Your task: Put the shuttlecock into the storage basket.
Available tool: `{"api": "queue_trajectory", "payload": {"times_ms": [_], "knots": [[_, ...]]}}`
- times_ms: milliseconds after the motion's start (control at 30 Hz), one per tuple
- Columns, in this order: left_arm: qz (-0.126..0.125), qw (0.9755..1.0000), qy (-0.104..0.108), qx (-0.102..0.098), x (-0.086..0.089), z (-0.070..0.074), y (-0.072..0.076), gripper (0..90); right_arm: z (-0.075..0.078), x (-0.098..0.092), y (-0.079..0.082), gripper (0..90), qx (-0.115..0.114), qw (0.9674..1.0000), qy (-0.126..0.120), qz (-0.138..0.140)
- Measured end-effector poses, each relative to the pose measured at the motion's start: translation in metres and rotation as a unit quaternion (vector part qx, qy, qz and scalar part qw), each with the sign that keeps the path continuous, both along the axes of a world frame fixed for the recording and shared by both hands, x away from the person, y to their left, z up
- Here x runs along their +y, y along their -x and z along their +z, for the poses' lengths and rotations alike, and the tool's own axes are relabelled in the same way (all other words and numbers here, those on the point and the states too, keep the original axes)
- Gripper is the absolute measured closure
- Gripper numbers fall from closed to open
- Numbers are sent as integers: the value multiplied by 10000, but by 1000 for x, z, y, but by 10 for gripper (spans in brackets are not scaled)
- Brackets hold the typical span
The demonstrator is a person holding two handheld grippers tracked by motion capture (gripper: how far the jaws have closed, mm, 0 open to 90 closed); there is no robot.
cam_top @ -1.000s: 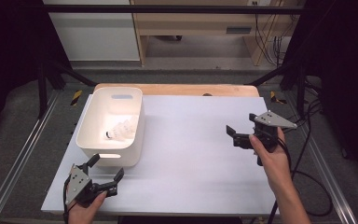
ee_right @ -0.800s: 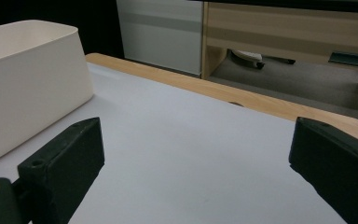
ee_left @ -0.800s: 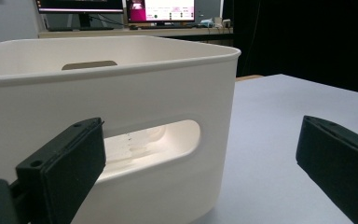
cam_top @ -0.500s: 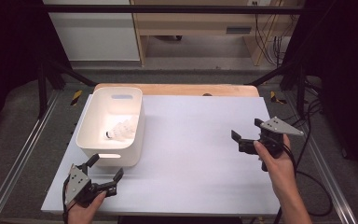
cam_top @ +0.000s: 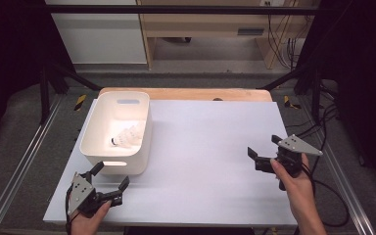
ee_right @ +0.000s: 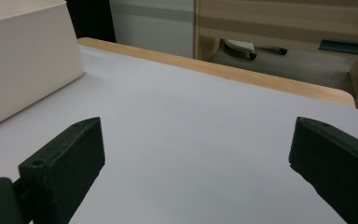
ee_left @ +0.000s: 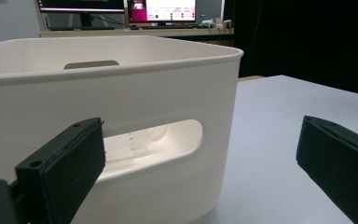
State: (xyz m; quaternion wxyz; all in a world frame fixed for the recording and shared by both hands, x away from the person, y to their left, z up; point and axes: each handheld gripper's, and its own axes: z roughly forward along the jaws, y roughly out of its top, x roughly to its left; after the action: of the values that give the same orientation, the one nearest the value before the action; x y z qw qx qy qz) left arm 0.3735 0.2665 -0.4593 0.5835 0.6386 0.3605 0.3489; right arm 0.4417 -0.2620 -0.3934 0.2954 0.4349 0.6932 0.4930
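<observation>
Counting: one white plastic bin (cam_top: 98, 142) on table's left half, two shuttlecocks (cam_top: 127, 137) inside, lying together near bin's near-right wall. Left gripper (cam_top: 109, 183) at near-left corner, jaws spread wide, holding nothing, just near of bin's handle slot (ee_left: 163, 142); feathers visible through slot. Right gripper (cam_top: 263, 152) at right, jaws wide apart, empty, above bare white tabletop (cam_top: 205, 147), well apart from bin. Wooden edge strip (cam_top: 186, 94) at far side.

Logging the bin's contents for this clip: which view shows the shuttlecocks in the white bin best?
The high view: it looks down into the white bin and shows the shuttlecocks on its floor. The left gripper view shows them only partly, as pale feathers through the handle slot. The right gripper view catches just the bin's outer wall.
</observation>
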Motion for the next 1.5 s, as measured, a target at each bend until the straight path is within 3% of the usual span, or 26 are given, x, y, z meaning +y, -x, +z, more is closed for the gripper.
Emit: {"api": "queue_trajectory", "payload": {"times_ms": [767, 1167, 1500], "knots": [[-26, 10000, -14, -20, 0, 0, 0, 12, -35, -10, 24, 45, -9, 10000, -34, -44], [-36, 10000, -15, -19, -1, 0, 1, 11, -55, -14, 31, 44, -253, 9996, -155, -16], [-29, 10000, -4, -10, 0, 0, 1, 11, -67, -4, 30, 46, -661, 9975, -228, 120]]}}
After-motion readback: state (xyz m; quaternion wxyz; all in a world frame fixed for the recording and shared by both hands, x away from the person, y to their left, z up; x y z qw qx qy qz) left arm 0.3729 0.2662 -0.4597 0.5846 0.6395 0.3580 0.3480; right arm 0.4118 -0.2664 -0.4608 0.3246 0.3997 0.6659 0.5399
